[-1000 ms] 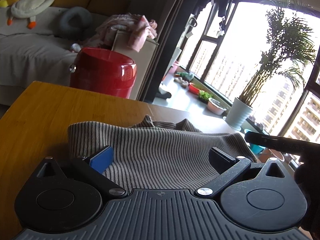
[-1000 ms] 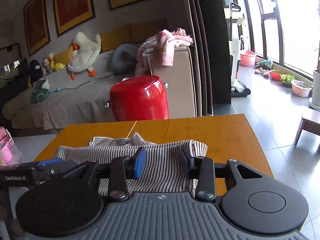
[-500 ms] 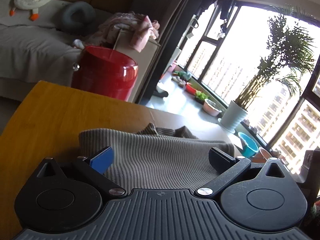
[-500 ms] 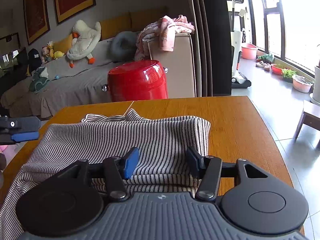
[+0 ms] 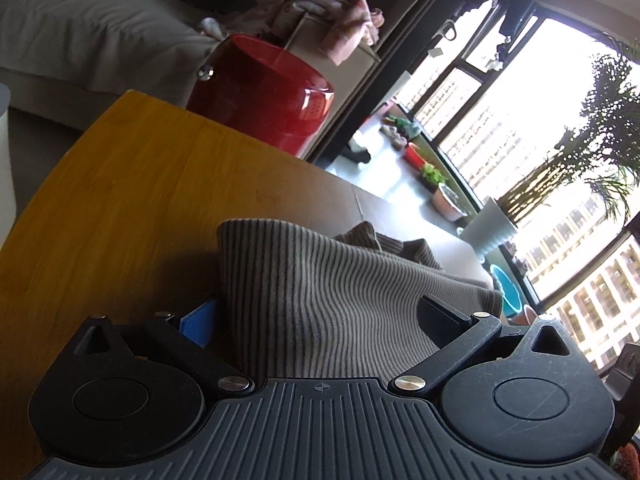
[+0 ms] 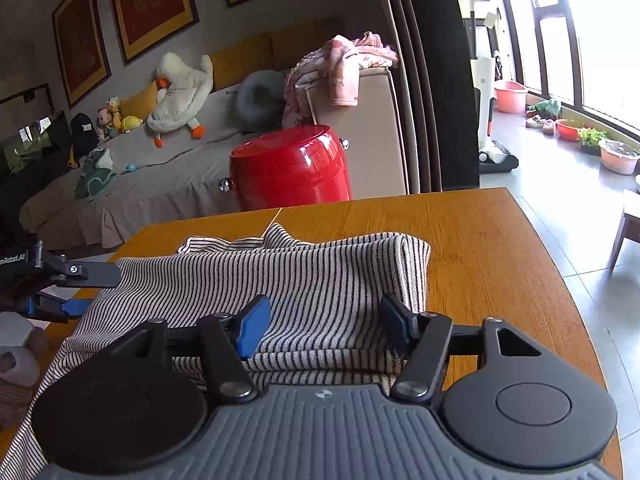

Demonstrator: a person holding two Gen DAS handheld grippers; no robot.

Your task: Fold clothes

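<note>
The right gripper (image 6: 320, 322) is letting go: its jaws are opening, wider than they stood a second ago, and the blue pads no longer press on the striped black-and-white knit garment (image 6: 320, 276). The cloth lies between and under the fingers, flat on the round wooden table (image 6: 500, 248), with its folded edge just outside the right-hand finger. I take this as the end of one fold (the doubled layers at that edge suggest as much), the cloth laid down and released.

The left gripper (image 5: 316, 316) also has its fingers well apart, as they were in the earlier left-wrist views. The garment rises as a ridge between them and brushes the blue pad on the left side; nothing is pinched. Its view has swung since a second ago, so the cloth's corner now sits close to that left pad rather than spread across both.

The red barrel-shaped stool (image 6: 292, 168) stands beyond the table, well ahead of both sets of fingertips. A fresh grasp on an edge looks like the next need.
</note>
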